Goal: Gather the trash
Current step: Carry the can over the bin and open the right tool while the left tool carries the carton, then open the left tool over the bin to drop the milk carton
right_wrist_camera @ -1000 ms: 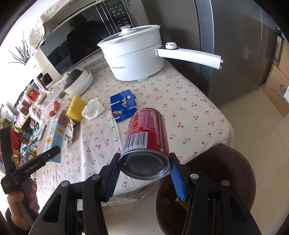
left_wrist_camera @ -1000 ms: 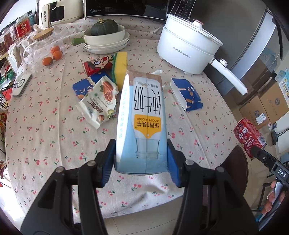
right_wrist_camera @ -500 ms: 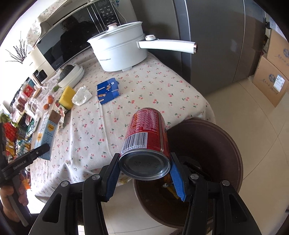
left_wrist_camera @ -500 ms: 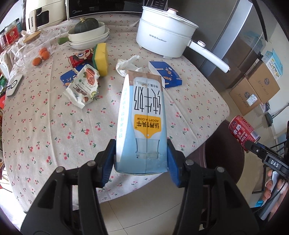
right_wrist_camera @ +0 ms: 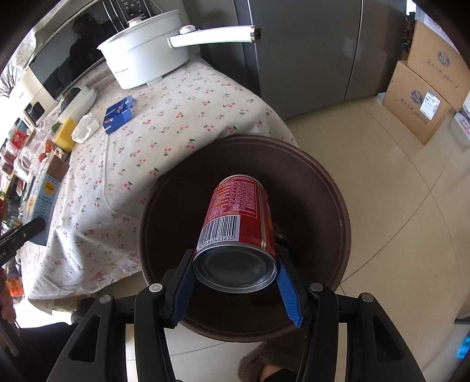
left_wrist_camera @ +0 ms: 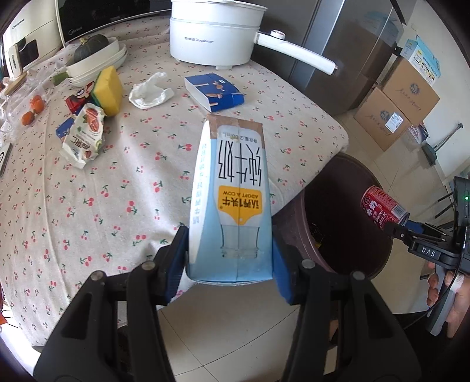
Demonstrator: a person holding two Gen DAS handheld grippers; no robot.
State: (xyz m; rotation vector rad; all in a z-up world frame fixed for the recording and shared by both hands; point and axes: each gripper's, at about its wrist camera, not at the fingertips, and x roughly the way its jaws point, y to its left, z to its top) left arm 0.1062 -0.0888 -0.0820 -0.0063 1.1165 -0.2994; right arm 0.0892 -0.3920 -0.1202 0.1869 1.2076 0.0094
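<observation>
Home kitchen, cherry-print tablecloth [left_wrist_camera: 88, 182], white electric pot [left_wrist_camera: 216, 35], likely microwave [left_wrist_camera: 97, 20], fridge [right_wrist_camera: 302, 47]

We see both fisheye views in bright daylight, sharp at the centre and ringed by a dark vignette. Straight lines bow strongly toward the edges. In the right wrist view, light floods in from the left and burns the frame's left edge out to white; the floor [right_wrist_camera: 396, 182] shines pale. The steel fridge [left_wrist_camera: 352, 47] shows soft streaked reflections. The bin's interior [right_wrist_camera: 182, 211] stays deep in shadow, its contents hard to make out.
</observation>
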